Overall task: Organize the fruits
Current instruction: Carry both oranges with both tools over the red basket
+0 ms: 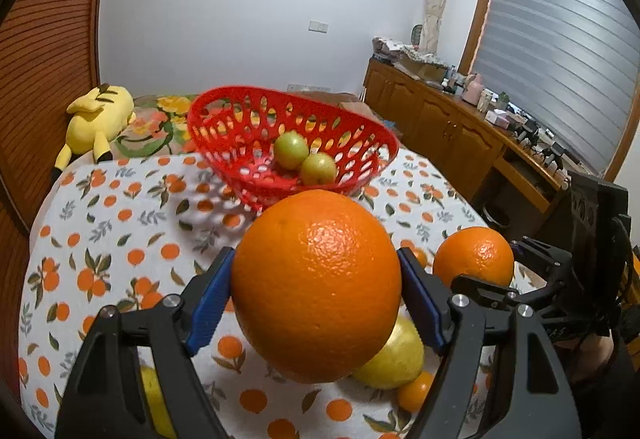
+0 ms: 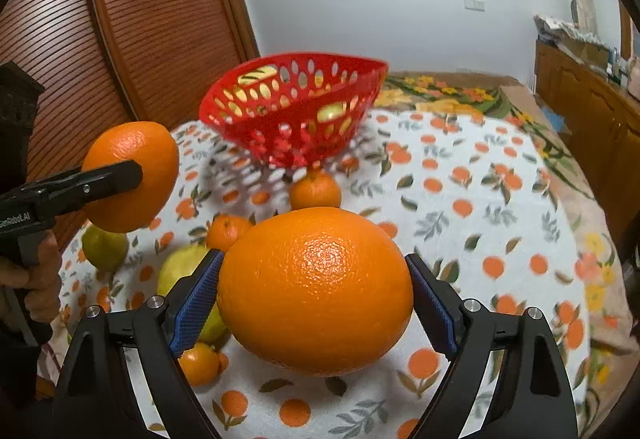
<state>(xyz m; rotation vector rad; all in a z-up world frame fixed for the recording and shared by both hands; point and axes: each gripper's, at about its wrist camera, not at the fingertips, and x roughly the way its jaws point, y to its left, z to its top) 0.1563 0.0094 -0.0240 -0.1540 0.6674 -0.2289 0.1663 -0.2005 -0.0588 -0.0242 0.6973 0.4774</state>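
1. Hidden or cut off: in the left wrist view, the large orange [image 1: 316, 285] covers most of a yellow-green fruit [image 1: 394, 357] and part of a small tangerine [image 1: 416, 391] at the lower centre. A further yellowish fruit [image 1: 154, 403] at the lower left is cut off by the gripper frame. Through the red basket [image 1: 360, 143] wall in the right wrist view, its contents show only as pale patches; the left wrist view shows two green fruits [image 1: 304, 159] inside it.
2. Left gripper [image 1: 316, 299]: both blue pads press the sides of the large orange, which sits clear above the patterned cloth [image 1: 120, 223]. In the right wrist view a hand [image 2: 28, 279] at the left edge holds this tool.
3. Right gripper [image 2: 316, 303]: clamped on a second orange [image 2: 316, 291], pads touching both sides, fruit raised off the cloth.
4. Both tools point down and forward toward the basket, side by side.
5. Open room: bare cloth lies to the left of the basket. Loose tangerines [image 2: 316, 193] sit between the basket and the right gripper. A yellow plush toy [image 1: 96, 123] lies at the upper left.
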